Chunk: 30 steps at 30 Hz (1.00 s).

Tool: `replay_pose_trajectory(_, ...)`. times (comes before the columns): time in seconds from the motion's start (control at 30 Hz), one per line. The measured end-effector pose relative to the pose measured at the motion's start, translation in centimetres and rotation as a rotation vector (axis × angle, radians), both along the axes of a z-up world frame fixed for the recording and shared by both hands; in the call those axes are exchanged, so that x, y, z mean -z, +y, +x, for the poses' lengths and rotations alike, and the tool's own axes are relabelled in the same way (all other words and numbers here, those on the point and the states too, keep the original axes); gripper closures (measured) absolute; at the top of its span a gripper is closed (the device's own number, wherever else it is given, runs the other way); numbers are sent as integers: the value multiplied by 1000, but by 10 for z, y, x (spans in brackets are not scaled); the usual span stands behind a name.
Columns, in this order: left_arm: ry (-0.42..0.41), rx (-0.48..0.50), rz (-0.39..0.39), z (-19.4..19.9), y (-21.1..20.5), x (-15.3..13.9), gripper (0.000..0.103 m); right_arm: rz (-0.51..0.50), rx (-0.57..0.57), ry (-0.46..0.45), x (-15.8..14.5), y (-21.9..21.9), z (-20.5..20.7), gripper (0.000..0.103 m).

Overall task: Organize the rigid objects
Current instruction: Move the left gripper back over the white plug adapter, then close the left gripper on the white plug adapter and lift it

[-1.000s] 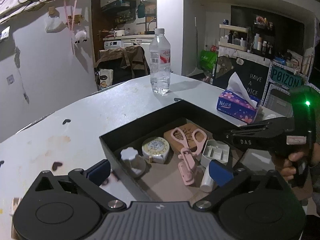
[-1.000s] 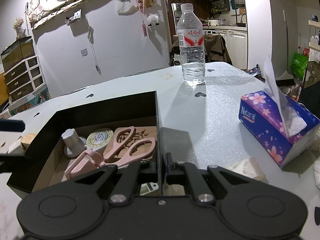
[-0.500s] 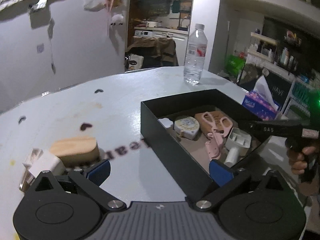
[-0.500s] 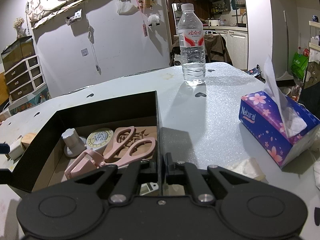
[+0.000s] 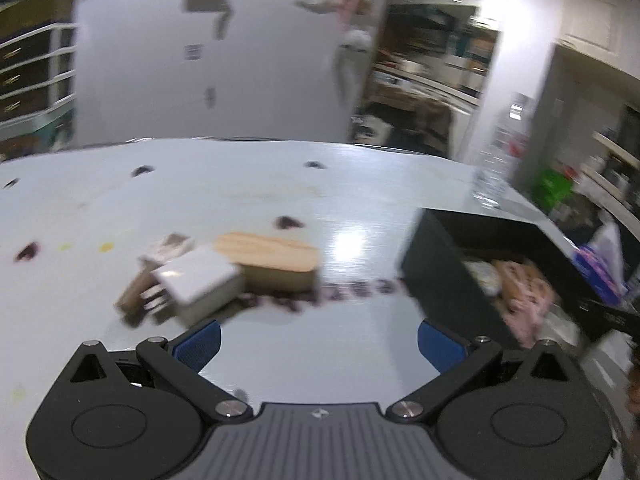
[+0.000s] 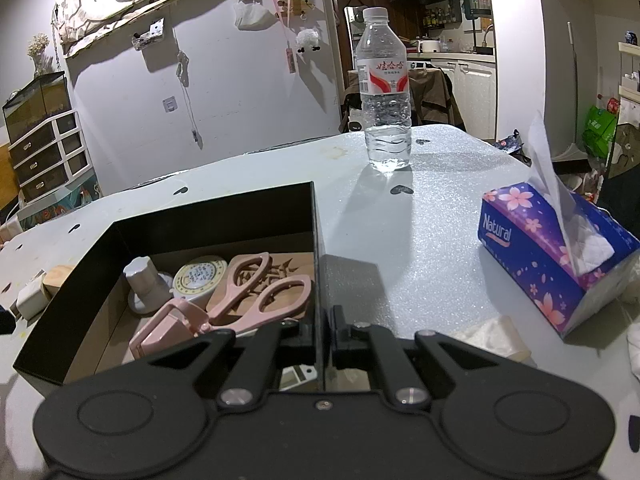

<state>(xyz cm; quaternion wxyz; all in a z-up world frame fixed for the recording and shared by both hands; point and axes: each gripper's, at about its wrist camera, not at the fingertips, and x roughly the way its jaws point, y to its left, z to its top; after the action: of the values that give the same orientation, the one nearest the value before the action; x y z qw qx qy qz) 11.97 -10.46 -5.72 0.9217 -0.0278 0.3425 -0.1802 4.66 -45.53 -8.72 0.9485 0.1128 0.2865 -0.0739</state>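
Note:
My right gripper is shut on the near right wall of the black box and holds it still. Inside the box lie pink scissors, a round tape measure, a white knob and a carved wooden piece. My left gripper is open and empty over the table, left of the box. Just ahead of its left blue finger lie a wooden block, a white block and a small brown piece. The left wrist view is motion-blurred.
A water bottle stands at the far side of the table. A blue tissue box sits to the right, with crumpled tissue near it. A person's hand shows at the right edge.
My left gripper swung left, away from the box interior, and now faces the wooden and white blocks on the table. The right gripper kept its grip and did not move.

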Motion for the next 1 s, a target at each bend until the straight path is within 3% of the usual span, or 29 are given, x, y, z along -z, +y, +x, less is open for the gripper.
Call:
replay_pose_trajectory(0.1, 3, -89, -13, 8, 13, 8, 1, -1, 0, 0, 0, 0, 0, 97)
replay_pose_trajectory(0.17, 3, -144, -17, 15, 19, 14, 7, 0, 0, 0, 0, 0, 0, 97)
replay_pose_trajectory(0.23, 11, -185, -17, 23, 24, 19, 18, 0, 0, 0, 0, 0, 0, 97)
replay_pose_trajectory(0.33, 4, -241, -15, 34, 26, 24, 24, 0, 0, 0, 0, 0, 0, 97)
replay_pose_trajectory(0.6, -53, -268, 37, 51, 14, 28, 26, 0, 0, 0, 0, 0, 0, 97)
replay_pose_trajectory(0.77, -83, -267, 85, 54, 15, 30, 34, -1, -1, 1, 0, 0, 0, 97)
replay_pose_trajectory(1.0, -77, -285, 53, 60, 28, 28, 50, -3, -1, 1, 0, 1, 0, 97)
